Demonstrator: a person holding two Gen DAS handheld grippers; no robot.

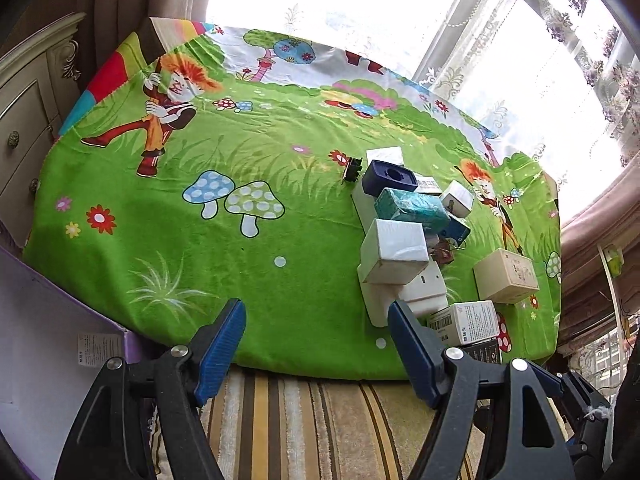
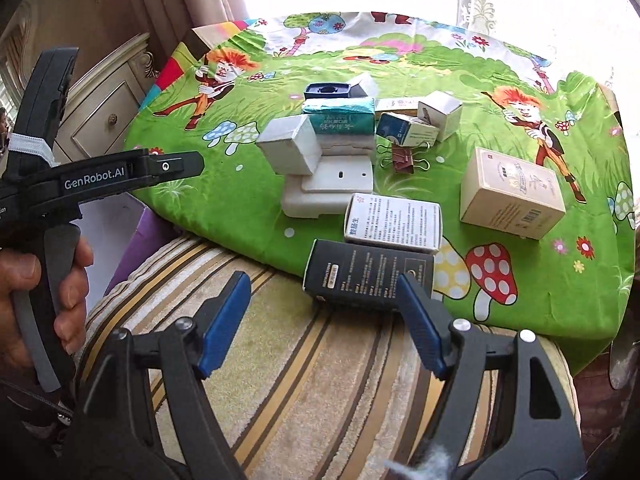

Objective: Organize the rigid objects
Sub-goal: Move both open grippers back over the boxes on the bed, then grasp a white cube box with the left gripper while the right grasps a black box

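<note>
Both grippers, left and right, are held apart and empty before the black box at the blanket's near edge, judged light, stiff cardboard, best gripped across its long sides.

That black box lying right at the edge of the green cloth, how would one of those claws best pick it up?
Probably across its two short ends. The black box lies flat with its length crosswise, just ahead of the open right claw, and its ends are free. The white printed box crowds its far long side, so come from the near side, over the striped cushion.
</note>
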